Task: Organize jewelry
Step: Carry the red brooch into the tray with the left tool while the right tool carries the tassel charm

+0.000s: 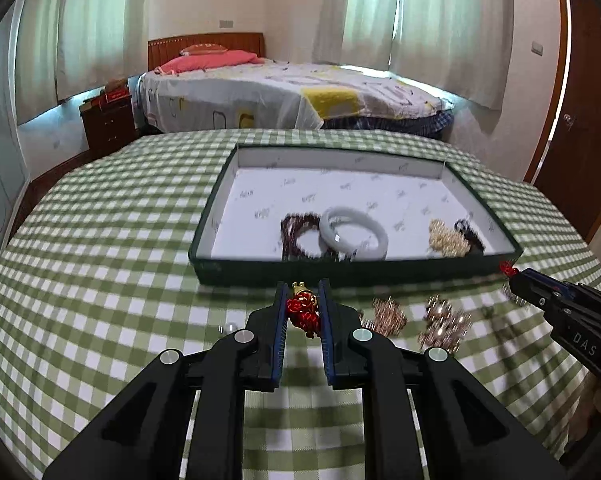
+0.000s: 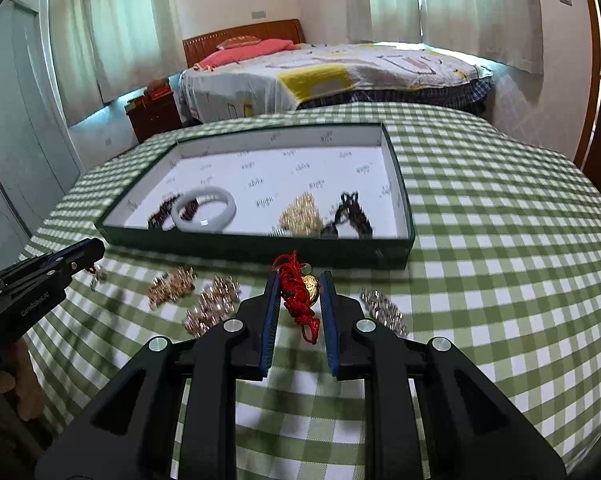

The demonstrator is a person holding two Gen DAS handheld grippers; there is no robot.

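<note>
We are in the middle of the carrying step: each claw grips one red knotted cord piece and both hang just before the near wall of the tray (image 1: pixel 480 262). In the lower centre of the left view, the left claw (image 1: pixel 303 312) is closed on a red knot (image 1: pixel 302 312) with a small gold cap at its far end. In the lower centre of the right view, the right claw (image 2: pixel 299 300) is closed on a red cord (image 2: pixel 294 292) that carries a round gold pendant (image 2: pixel 310 285). The tray is a shallow dark green box with a white printed lining; inside it, near the front wall, lie a smooth white bangle (image 1: pixel 354 234) over a dark bead bracelet (image 1: pixel 298 236), and to the right a heap of pale pearls (image 1: pixel 448 238) beside a dark bead string (image 1: pixel 470 232). On the green checked worktop (image 1: pixel 100 260), before the tray, shiny rose-gold chain pieces (image 1: pixel 444 322) remain, blurred and spiky in look. We judge the next move asks us to lift the soft, limp cords over the wall, then open above a free part of the lining, without dragging the loose ends on the rim.
</note>
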